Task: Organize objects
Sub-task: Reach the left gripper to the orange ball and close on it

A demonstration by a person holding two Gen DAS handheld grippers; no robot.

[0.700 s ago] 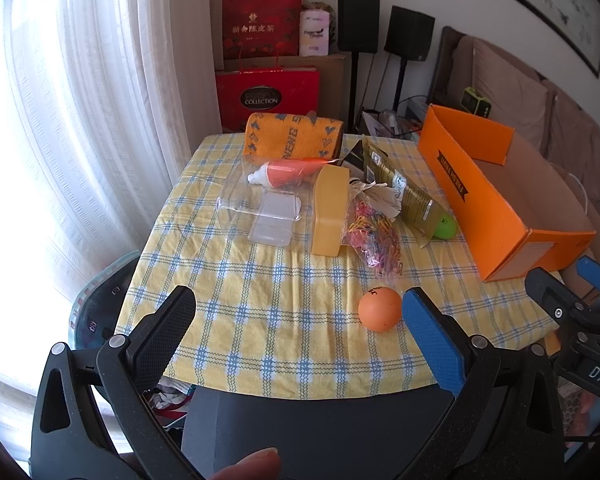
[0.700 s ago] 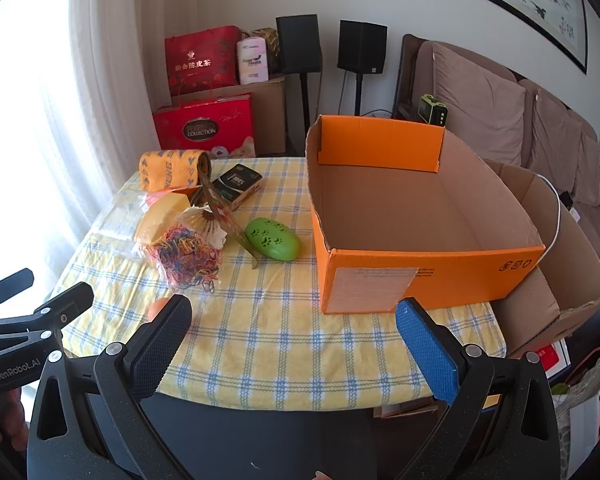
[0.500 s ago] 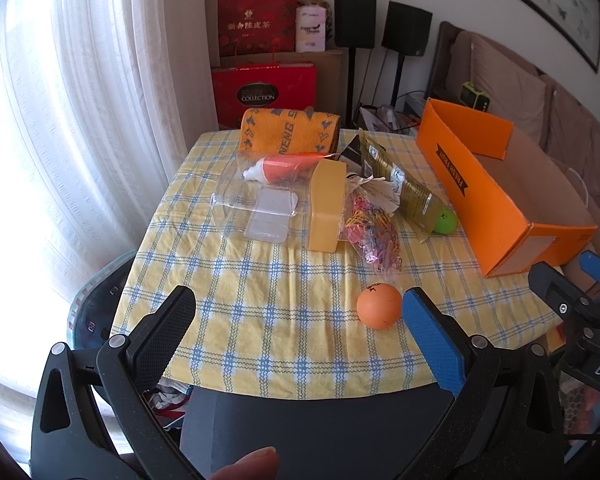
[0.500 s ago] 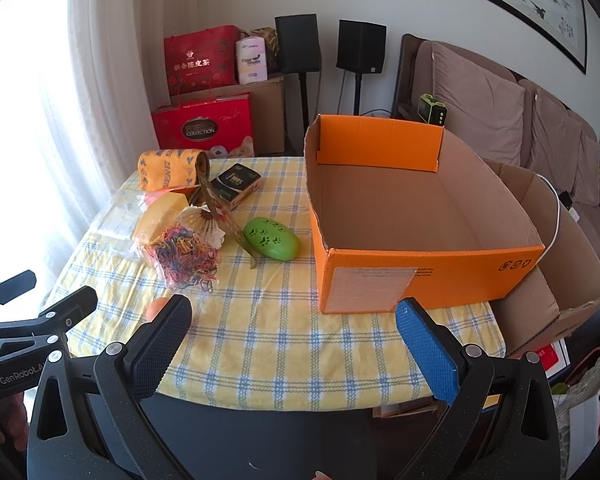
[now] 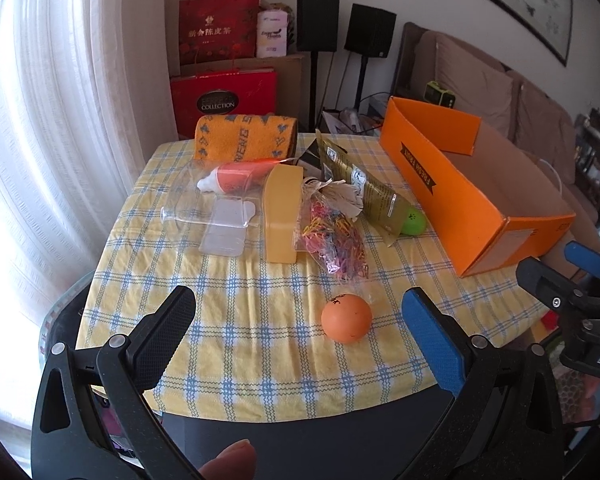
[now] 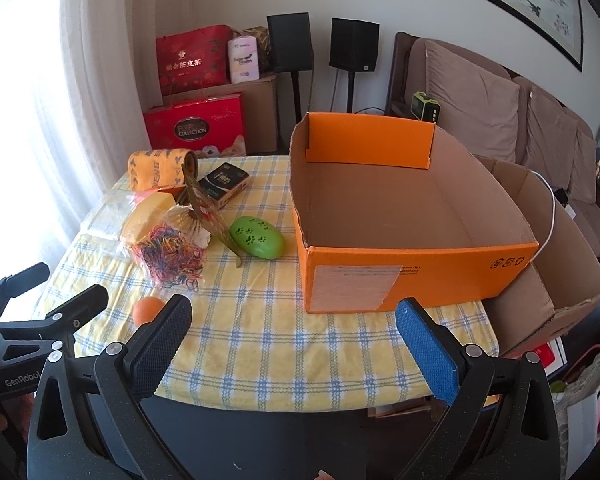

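Observation:
An empty orange cardboard box (image 6: 420,264) stands on the right of the yellow checked table (image 5: 236,320); it also shows in the left wrist view (image 5: 472,220). An orange ball (image 5: 346,318) lies near the front edge, partly hidden in the right wrist view (image 6: 148,309). Behind it lie a bag of coloured rubber bands (image 5: 334,238), a yellow block (image 5: 282,212), a green oval case (image 6: 256,237), a gold pouch (image 5: 374,196), clear plastic containers (image 5: 220,220), an orange-and-white tube (image 5: 236,176), a dark packet (image 6: 224,180) and a rolled orange towel (image 5: 244,136). My left gripper (image 5: 300,332) and right gripper (image 6: 288,340) are open and empty at the front edge.
Red gift boxes (image 5: 224,94), speakers on stands (image 5: 370,34) and a brown sofa (image 6: 500,120) stand behind the table. A second brown cardboard box (image 6: 556,280) sits right of the orange box. A white curtain (image 5: 60,120) hangs at the left.
My left gripper has shifted slightly forward and left, so the ball sits closer between its fingers. The right gripper has barely moved. No object has moved.

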